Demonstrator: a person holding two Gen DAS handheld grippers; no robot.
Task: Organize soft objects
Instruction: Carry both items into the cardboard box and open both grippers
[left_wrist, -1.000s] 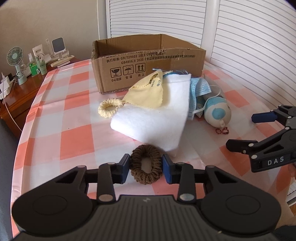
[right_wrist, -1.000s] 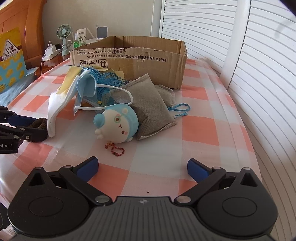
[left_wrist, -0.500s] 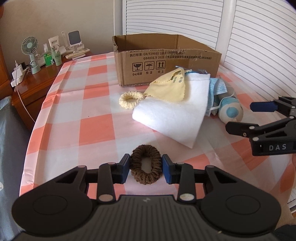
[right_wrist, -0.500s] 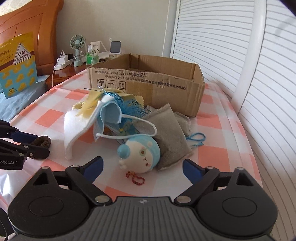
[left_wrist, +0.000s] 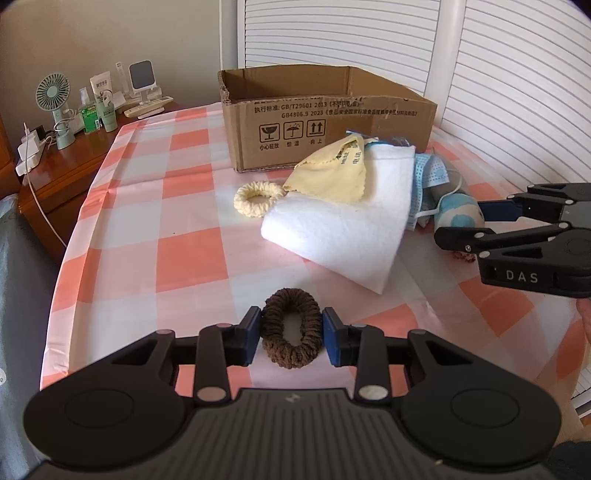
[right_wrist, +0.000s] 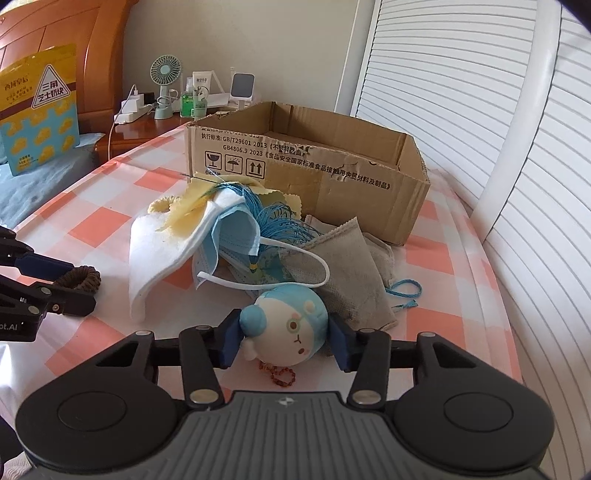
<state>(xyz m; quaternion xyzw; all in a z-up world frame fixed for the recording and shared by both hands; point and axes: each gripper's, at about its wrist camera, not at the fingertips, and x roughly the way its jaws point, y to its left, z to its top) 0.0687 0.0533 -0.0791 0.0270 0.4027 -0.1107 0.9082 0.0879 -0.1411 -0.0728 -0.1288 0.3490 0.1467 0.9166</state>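
2 grippers work over the checked tablecloth — the left gripper clamps a brown hair tie. The right gripper's jaws are closing on a blue plush toy near the cardboard box.

The cardboard box reads "GB/T29601 2013" and "GB4806.9 2023"; the right claw bears "DAS"; the yellow bag perhaps reads "三角".
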